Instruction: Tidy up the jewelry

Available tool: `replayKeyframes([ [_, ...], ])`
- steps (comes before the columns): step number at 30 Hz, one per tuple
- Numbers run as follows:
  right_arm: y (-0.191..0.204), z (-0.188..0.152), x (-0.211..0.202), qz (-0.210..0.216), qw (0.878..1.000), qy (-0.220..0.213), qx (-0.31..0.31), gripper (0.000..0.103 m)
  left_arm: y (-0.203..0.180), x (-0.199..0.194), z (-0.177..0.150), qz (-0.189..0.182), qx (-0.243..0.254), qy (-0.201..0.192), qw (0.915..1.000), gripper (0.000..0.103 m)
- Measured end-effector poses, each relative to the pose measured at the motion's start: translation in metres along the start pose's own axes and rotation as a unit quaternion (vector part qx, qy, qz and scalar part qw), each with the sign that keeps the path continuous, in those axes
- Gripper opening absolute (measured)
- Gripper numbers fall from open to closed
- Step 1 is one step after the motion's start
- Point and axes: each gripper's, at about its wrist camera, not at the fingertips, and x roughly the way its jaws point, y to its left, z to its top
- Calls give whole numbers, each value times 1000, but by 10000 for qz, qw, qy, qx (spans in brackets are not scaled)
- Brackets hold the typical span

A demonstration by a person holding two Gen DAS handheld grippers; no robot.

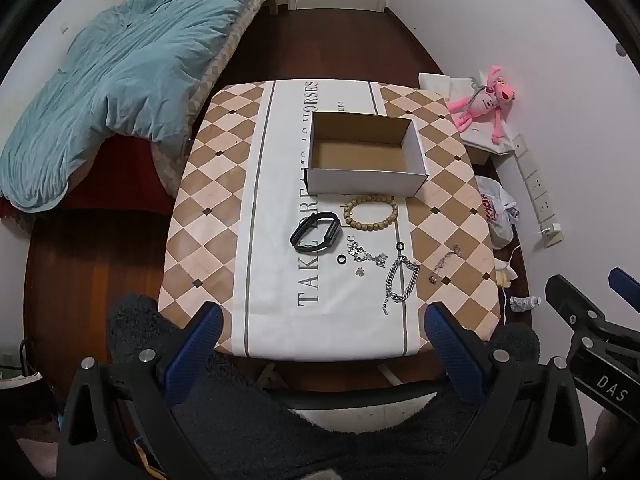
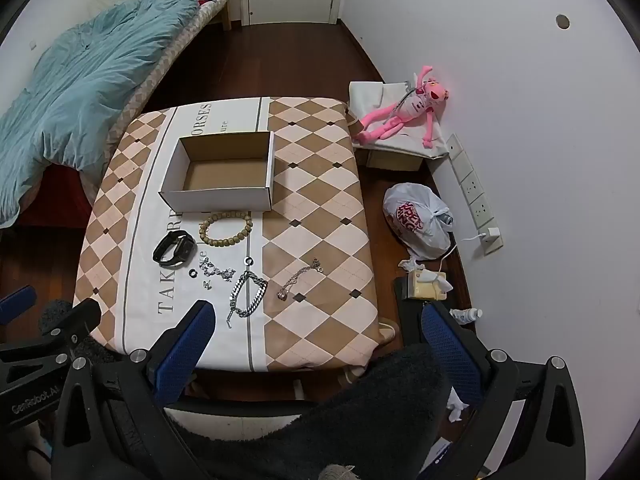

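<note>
- A small bedroom is showing white walls, a dark wooden floor (image 2: pixel 304 76) and a bed (image 1: pixel 224 64) under a rumpled teal duvet (image 1: pixel 120 80) to the left
- A worktop (image 1: pixel 440 152) is standing in the middle, wearing a smooth cloth of tan and cream diamonds with a white printed band running down it
- A shallow rectangular cardboard box (image 1: pixel 366 156), white outside and brown inside, is sitting open on the white band with nothing in it
- Just in front of the box a round bracelet of wooden beads (image 1: pixel 371 212) is lying flat, and beside it to the left a black fitness band (image 1: pixel 316 232) is resting as a closed loop
- Nearer the front edge a tangled silver chain (image 1: pixel 368 257), two small black rings (image 1: pixel 341 260) (image 1: pixel 400 246) and a tiny silver charm (image 1: pixel 360 271) are lying apart from one another
- A heavy silver curb-link bracelet (image 1: pixel 400 280) is lying in a long loop, and a thin silver chain (image 1: pixel 444 264) is lying on the diamonds to its right
- The left hand-held gripper (image 1: pixel 324 354) is hovering off the front edge, its blue ridged pads wide apart and grasping nothing
- The right hand-held gripper (image 2: pixel 316 348) is hovering alongside, likewise spread and grasping nothing
- By the right wall a pink plush toy (image 2: pixel 404 112) is lying on a white bag (image 2: pixel 372 92), with a knotted plastic bag (image 2: pixel 416 220), a tissue box (image 2: pixel 426 286) and a power strip (image 2: pixel 476 196) on the floor
</note>
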Motion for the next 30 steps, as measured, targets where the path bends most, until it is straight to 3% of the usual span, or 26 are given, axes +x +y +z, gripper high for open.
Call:
replayKeyframes([
  [17,1,-2,-2,-6,10000,-13,-13,103,-18,1,12,98,-15,-66,9999,103],
  [19,1,-3,-2,-8,10000,-13,-10,103,5,-9,2,14,-21,-119,9999,103],
  [30,1,-3,-2,-4,10000,-14,-9,103,7,-10,2,5,-36,-129,9999,103],
])
